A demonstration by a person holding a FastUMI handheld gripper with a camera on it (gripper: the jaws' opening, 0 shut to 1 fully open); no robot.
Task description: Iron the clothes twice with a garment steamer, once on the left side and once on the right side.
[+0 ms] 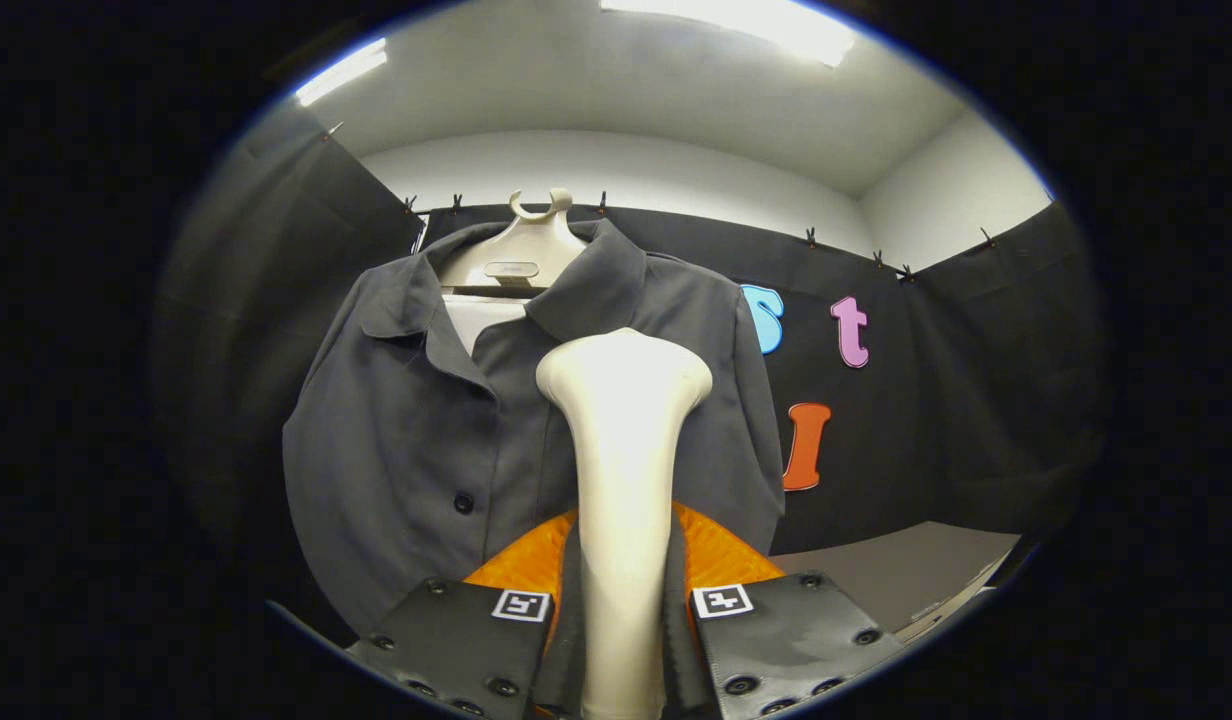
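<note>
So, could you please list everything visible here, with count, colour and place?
garment steamer: one, cream, held upright between the fingers, head in front of the shirt's right half
shirt: one, dark grey, buttoned, hanging on the hanger ahead of the fingers
hanger: one, beige, at the shirt's collar
buttons: two visible, black, on the shirt front
clips: several, dark, along the top of the cloth wall
surface: one, grey-brown, low, beside the shirt
gripper: one, shut on the garment steamer's handle
</note>
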